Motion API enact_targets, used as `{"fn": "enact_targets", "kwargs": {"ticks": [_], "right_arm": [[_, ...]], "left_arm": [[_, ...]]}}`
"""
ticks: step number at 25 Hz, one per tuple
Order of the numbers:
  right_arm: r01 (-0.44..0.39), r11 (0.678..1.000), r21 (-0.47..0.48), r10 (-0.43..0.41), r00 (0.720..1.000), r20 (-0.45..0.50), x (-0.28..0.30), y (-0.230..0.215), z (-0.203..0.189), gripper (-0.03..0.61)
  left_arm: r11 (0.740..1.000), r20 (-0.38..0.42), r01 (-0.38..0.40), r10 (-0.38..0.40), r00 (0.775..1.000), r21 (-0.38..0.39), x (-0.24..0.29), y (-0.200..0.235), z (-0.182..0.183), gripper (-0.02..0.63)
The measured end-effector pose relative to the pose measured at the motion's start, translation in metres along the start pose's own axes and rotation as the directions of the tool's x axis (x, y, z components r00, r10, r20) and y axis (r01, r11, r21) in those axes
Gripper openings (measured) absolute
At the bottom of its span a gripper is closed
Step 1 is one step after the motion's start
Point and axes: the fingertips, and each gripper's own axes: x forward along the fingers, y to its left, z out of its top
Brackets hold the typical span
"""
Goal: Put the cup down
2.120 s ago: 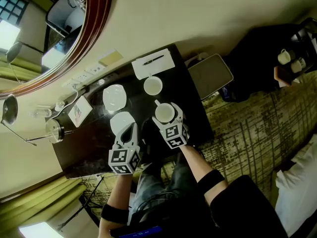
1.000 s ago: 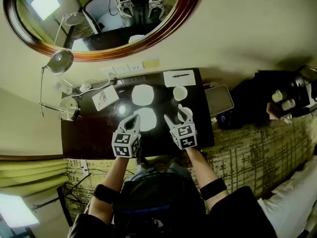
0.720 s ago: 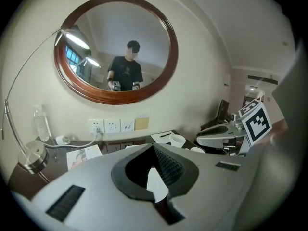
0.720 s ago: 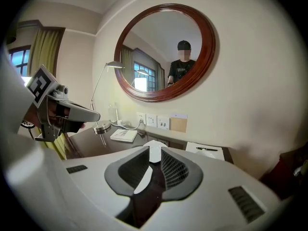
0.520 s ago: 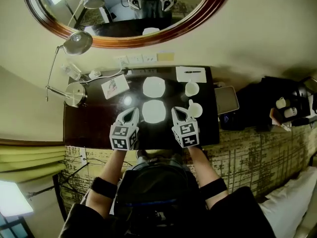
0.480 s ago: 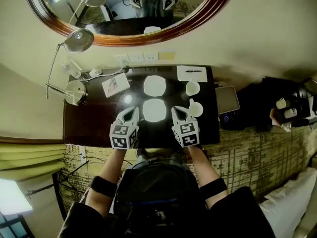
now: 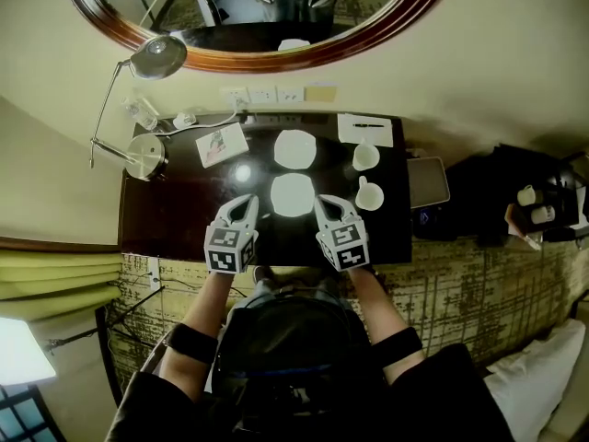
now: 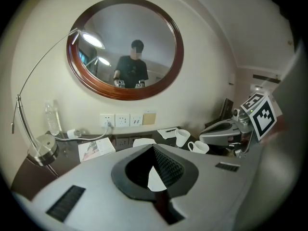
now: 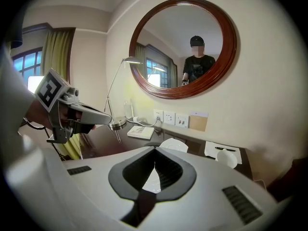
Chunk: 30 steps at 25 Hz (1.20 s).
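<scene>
Just left of the upright, free-standing white handled ceramic cup (image 7: pixel 369 194) is the right gripper (image 7: pixel 324 203), jaws together and empty; the left gripper (image 7: pixel 247 201), likewise closed, lies farther left.

Wall mirror (image 7: pixel 258 12), desk lamp (image 7: pixel 145 157), notepad (image 7: pixel 365 129)

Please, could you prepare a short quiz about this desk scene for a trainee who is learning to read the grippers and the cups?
1. True or false: the right gripper has its jaws wide apart.
2. How many cups stand on the desk? A one; B two; C four.
3. Fill in: in the head view, the two saucers lie to the ___ of the cups.

Key: 1 false, the jaws are shut with nothing between them; 2 B; 3 left.
</scene>
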Motion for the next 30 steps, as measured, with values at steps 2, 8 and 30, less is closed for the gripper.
{"fn": "enact_targets", "kwargs": {"ticks": [2, 8, 30], "right_arm": [[-0.006, 1.0, 0.003, 0.006, 1.0, 0.003, -0.001, 0.001, 0.0, 0.003], [-0.004, 1.0, 0.015, 0.004, 1.0, -0.009, -0.006, -0.002, -0.012, 0.003], [0.191, 0.973, 0.133, -0.178, 0.979, -0.098, -0.099, -0.157, -0.087, 0.003]], "left_arm": [[1.0, 0.006, -0.002, 0.002, 1.0, -0.013, -0.001, 0.0, 0.0, -0.014], [1.0, -0.002, -0.003, 0.003, 1.0, -0.006, 0.0, -0.008, -0.001, -0.014], [0.95, -0.298, 0.288, -0.243, 0.923, 0.12, 0.119, -0.21, -0.023, 0.296]]}}
